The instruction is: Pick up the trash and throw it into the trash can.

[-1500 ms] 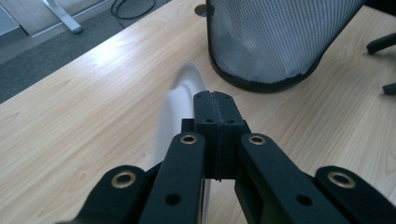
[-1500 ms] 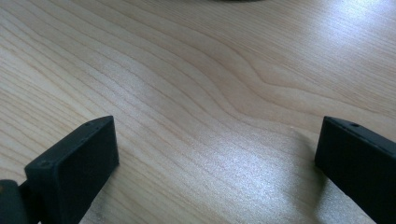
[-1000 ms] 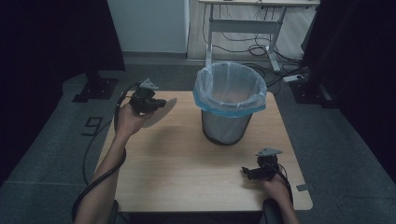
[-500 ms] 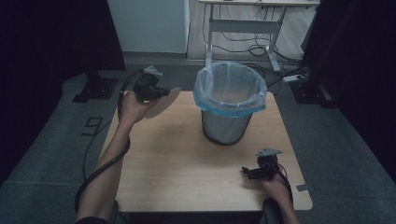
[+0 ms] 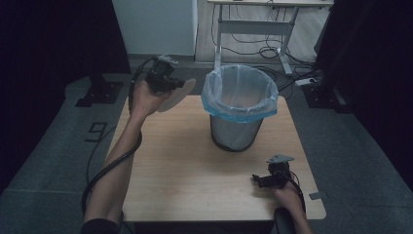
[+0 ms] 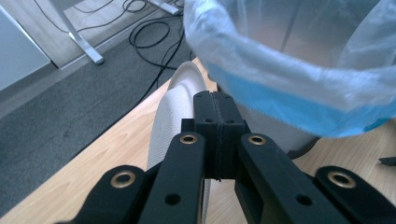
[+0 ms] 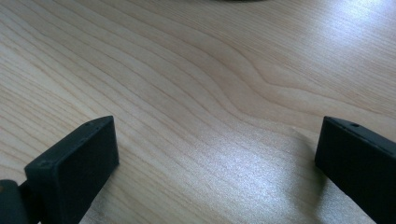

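Observation:
My left gripper (image 5: 171, 84) is raised over the table's far left corner, shut on the edge of a pale round plate (image 5: 178, 95). The plate tilts toward the waste bin (image 5: 234, 132), which is lined with a blue-white bag (image 5: 239, 90). In the left gripper view the closed jaws (image 6: 216, 100) pinch the ribbed white plate (image 6: 175, 109), with the bag's rim (image 6: 289, 60) close ahead and to the right. My right gripper (image 5: 258, 179) rests low at the table's near right, open. Bare wood lies between its jaws (image 7: 215, 154).
The wooden table (image 5: 185, 165) has dark carpet around it. A desk frame (image 5: 253, 27) and loose cables (image 5: 270, 51) stand beyond the bin. A cable (image 5: 104, 170) trails along the person's left forearm.
The left hand has risen and moved right toward the bin, carrying the plate. The right hand and its gripper have stayed put.

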A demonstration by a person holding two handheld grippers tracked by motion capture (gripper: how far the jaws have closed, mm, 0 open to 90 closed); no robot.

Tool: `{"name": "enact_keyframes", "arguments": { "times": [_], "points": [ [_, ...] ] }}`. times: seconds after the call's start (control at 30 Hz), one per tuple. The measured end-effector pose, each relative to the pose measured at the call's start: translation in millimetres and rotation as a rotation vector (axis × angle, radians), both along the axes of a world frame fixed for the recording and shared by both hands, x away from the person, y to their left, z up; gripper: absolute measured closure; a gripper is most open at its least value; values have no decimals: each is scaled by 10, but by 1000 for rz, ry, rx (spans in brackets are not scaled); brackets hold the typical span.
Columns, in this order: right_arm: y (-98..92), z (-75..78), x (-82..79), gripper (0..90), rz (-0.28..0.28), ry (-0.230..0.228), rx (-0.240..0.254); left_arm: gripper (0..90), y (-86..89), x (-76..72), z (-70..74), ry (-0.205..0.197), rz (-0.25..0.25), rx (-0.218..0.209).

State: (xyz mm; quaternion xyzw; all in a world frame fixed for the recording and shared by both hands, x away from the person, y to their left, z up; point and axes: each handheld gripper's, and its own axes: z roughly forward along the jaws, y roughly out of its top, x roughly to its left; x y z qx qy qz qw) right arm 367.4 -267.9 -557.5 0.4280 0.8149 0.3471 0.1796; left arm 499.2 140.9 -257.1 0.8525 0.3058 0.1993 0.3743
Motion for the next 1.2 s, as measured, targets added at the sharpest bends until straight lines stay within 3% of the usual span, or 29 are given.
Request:
{"name": "enact_keyframes", "arguments": {
  "times": [0.37,0.63,0.93,1.2],
  "points": [
    [1,1,-2,0,4,1,0,898,-268,-40,289,-46,-34,23],
    [3,0,-2,0,7,-1,1,898,-568,-100,472,-81,-74,35],
    [4,-1,-3,0,10,-1,0,897,-852,-110,541,-98,-101,16],
    [8,-1,-7,0,15,-1,0,894,-1087,-101,479,-87,-138,-5]
  ]
}}
